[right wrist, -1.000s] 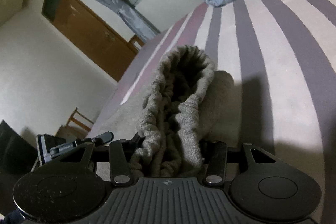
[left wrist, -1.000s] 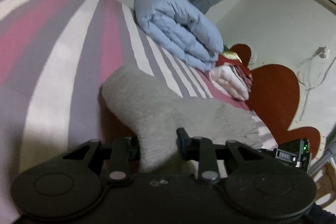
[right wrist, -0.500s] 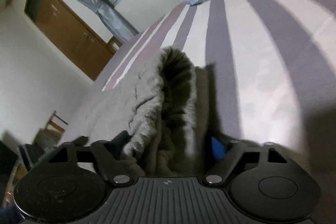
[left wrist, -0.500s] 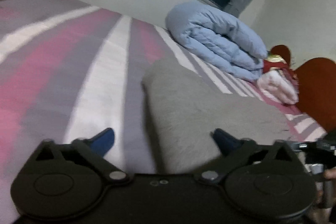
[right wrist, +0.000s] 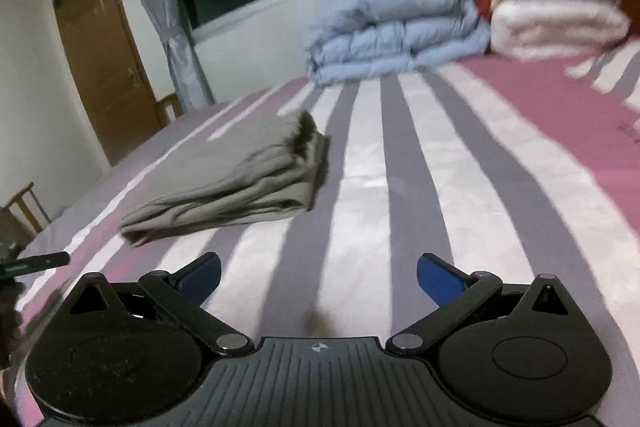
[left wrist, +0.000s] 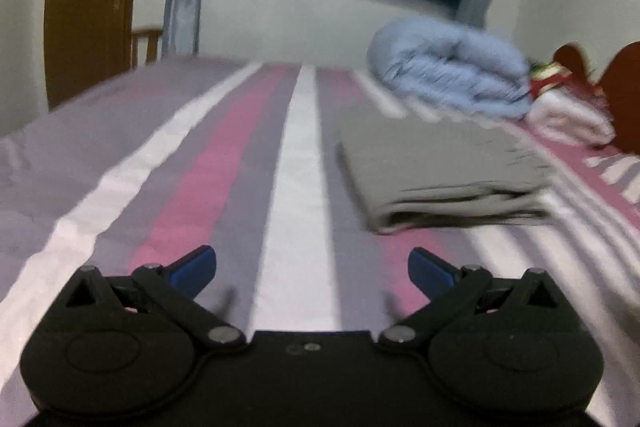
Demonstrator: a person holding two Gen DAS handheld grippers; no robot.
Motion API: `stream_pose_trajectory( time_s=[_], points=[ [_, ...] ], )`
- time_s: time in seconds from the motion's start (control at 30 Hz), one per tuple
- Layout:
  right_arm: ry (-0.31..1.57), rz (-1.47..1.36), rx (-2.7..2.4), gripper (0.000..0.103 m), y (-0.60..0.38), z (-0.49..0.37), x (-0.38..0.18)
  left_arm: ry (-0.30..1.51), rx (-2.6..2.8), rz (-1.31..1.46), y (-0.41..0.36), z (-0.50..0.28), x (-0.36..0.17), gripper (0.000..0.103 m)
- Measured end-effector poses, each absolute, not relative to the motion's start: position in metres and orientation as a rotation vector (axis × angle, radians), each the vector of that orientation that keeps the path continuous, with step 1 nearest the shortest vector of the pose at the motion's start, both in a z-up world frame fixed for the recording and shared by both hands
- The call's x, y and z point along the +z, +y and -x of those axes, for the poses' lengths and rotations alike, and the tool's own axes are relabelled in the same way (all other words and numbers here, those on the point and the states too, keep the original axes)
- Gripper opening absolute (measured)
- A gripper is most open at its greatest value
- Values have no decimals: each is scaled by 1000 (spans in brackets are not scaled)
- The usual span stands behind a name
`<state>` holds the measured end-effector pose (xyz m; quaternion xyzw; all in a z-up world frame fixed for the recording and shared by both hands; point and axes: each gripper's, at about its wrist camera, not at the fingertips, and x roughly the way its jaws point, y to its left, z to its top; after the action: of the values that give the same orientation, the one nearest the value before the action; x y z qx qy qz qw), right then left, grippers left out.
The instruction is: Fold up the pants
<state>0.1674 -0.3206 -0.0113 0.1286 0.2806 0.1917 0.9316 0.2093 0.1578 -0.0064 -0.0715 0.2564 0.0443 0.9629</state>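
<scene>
The grey pants [left wrist: 432,163] lie folded into a flat rectangular bundle on the striped bed [left wrist: 200,167]. In the left wrist view they sit ahead and to the right of my left gripper [left wrist: 310,261], which is open and empty, well back from the cloth. In the right wrist view the same pants [right wrist: 232,175] lie ahead and to the left, waistband end facing right. My right gripper [right wrist: 319,267] is wide apart and still opening, with only the bedsheet [right wrist: 460,167] showing between its blue pads.
A folded light-blue duvet [left wrist: 448,79] [right wrist: 392,35] and a pale folded blanket [left wrist: 568,119] [right wrist: 556,23] are stacked at the head of the bed by a red headboard [left wrist: 624,87]. A brown door [right wrist: 104,59], curtained window and wooden chair [right wrist: 24,207] stand beyond the bed's edge.
Both grippers let go of the grey pants, opened wide and drew back. The pants now lie folded on the bed, away from both. Both views swung level.
</scene>
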Motion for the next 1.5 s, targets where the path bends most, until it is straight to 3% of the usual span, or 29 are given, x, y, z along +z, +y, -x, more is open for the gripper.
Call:
stream_pose_trajectory(
  time_s=[0.4,0.73,1.5],
  points=[
    [282,-90,395,103,-255,15,37,267,83,36,60,-60,37,97],
    [379,-80,373,103,-228,3,25,275,-17,93,45,-53,25,97],
    [405,-69,392,103,-222,-6,12,343,-34,80,31,-53,5,97]
  ],
)
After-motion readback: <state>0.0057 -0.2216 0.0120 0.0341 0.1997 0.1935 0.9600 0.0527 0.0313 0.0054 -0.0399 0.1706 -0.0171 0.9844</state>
